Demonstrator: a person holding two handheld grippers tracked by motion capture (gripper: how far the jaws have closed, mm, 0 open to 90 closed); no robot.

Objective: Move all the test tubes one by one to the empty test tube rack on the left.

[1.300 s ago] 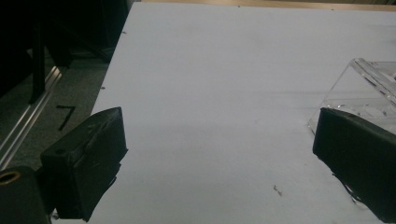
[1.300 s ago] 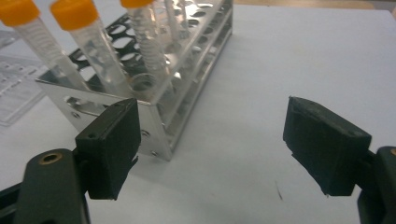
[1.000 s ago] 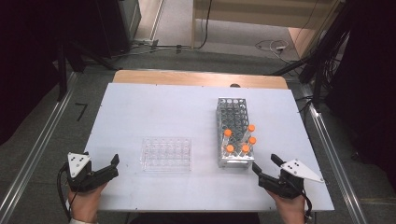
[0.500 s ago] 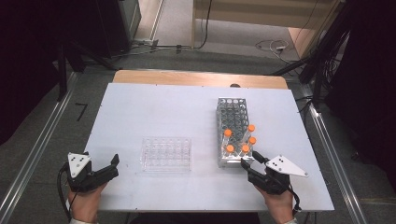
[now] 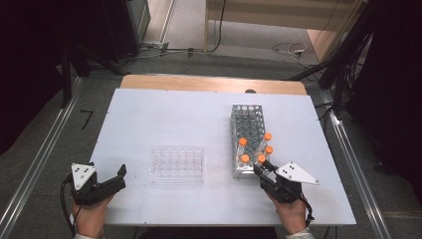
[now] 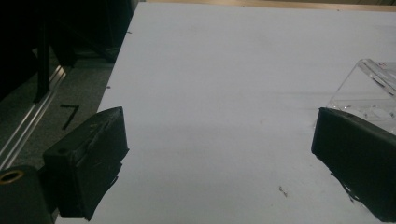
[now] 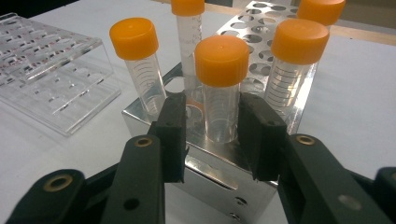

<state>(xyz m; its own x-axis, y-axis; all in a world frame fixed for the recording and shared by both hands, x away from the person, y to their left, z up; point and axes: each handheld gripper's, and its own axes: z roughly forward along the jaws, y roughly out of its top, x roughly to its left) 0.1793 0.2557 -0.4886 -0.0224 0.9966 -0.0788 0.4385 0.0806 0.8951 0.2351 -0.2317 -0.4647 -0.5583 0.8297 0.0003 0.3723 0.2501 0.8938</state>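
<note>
Right gripper view: right claw (image 7: 219, 135) jaws have just been closing around the clear orange-capped tube (image 7: 221, 88) in the shiny metal rack's (image 7: 219, 163) near corner, slight gaps either side. Grasp step; next: clamp, lift straight up. Left claw (image 6: 219, 163) wide apart, idle on white tabletop (image 6: 224, 70).

Tubes (image 5: 255, 148) stand in metal rack's (image 5: 247, 119) near end, right on table (image 5: 164, 114); clear tray (image 5: 177, 164) left of rack.

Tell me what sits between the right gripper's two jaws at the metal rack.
In the right gripper view, the right gripper has just been closing around one orange-capped tube standing at the near corner of the metal rack. A thin gap seems to remain each side.
</note>
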